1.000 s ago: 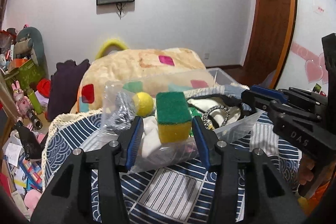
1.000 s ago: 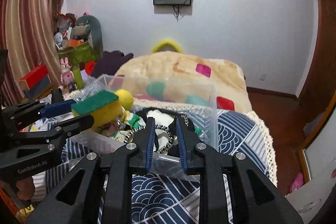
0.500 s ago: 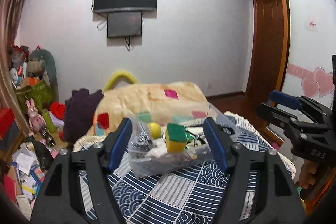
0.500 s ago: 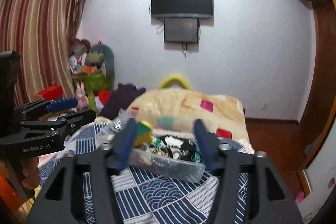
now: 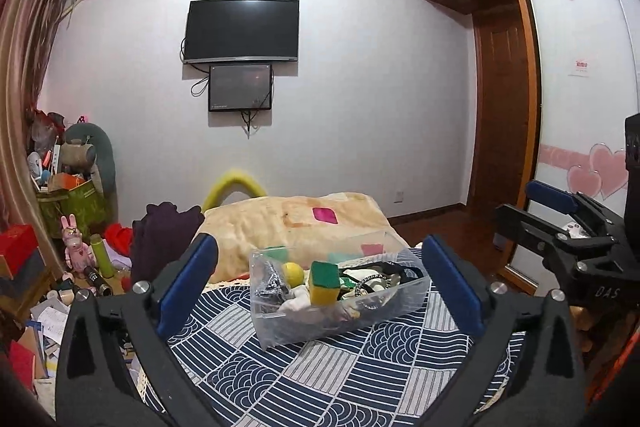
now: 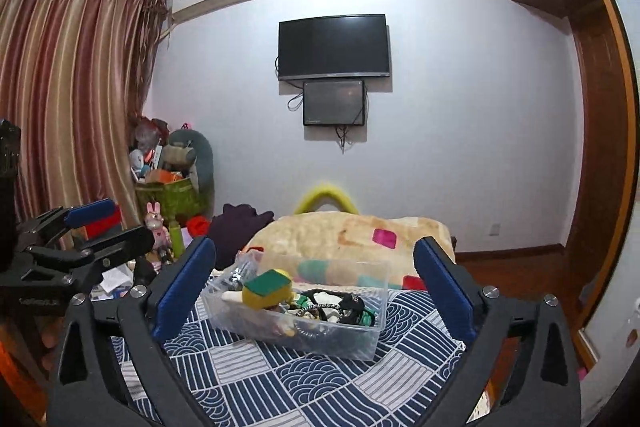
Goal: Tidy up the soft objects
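A clear plastic bin [image 5: 360,323] [image 6: 360,343] sits on a blue and white patterned cloth [image 5: 344,379] [image 6: 256,363]. In it lie a green and yellow sponge [image 5: 325,283] [image 6: 267,287], a yellow ball [image 5: 293,273], white cloth and dark straps [image 6: 344,305]. My left gripper [image 5: 320,291] is open and empty, held back from the bin. My right gripper [image 6: 310,287] is open and empty, also back from the bin. Each gripper shows at the side of the other's view.
A beige blanket with coloured patches [image 5: 296,223] lies behind the bin. Toys and clutter [image 5: 68,227] fill the left floor. A wardrobe [image 5: 560,131] stands at the right. A TV [image 5: 242,29] hangs on the far wall.
Both grippers have opened wide and pulled back and up from the bin. The sponge, earlier between the left fingers, now rests in the bin.
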Motion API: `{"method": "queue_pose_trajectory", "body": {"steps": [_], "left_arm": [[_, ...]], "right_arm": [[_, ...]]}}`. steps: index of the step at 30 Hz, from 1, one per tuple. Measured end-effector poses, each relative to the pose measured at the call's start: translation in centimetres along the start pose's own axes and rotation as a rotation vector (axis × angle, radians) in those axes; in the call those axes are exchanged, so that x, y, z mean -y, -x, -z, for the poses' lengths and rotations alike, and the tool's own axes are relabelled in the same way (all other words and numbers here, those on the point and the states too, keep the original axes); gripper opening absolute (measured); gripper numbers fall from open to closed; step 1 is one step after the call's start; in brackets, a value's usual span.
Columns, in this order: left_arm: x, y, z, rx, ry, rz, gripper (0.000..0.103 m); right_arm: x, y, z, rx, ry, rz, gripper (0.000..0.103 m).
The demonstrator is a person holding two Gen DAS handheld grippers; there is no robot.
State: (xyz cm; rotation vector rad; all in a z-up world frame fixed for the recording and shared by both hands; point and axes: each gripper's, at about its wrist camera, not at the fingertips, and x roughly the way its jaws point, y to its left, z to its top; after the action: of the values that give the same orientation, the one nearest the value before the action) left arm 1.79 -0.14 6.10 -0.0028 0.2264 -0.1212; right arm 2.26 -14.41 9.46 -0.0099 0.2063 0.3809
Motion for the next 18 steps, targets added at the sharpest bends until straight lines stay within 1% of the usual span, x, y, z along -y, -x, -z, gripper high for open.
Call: {"method": "queue_pose_trajectory", "body": {"steps": [5,18], "left_arm": [[0.20,0.42,0.30,-0.002,0.013,0.015,0.103],[0.32,0.65,0.67,-0.005,0.018,0.018,0.103]], "right_arm": [[-0.22,0.41,0.19,0.013,-0.004,0.002,0.102],[0.48,0.41,0.64,0.003,-0.025,-0.005,0.103]]}}
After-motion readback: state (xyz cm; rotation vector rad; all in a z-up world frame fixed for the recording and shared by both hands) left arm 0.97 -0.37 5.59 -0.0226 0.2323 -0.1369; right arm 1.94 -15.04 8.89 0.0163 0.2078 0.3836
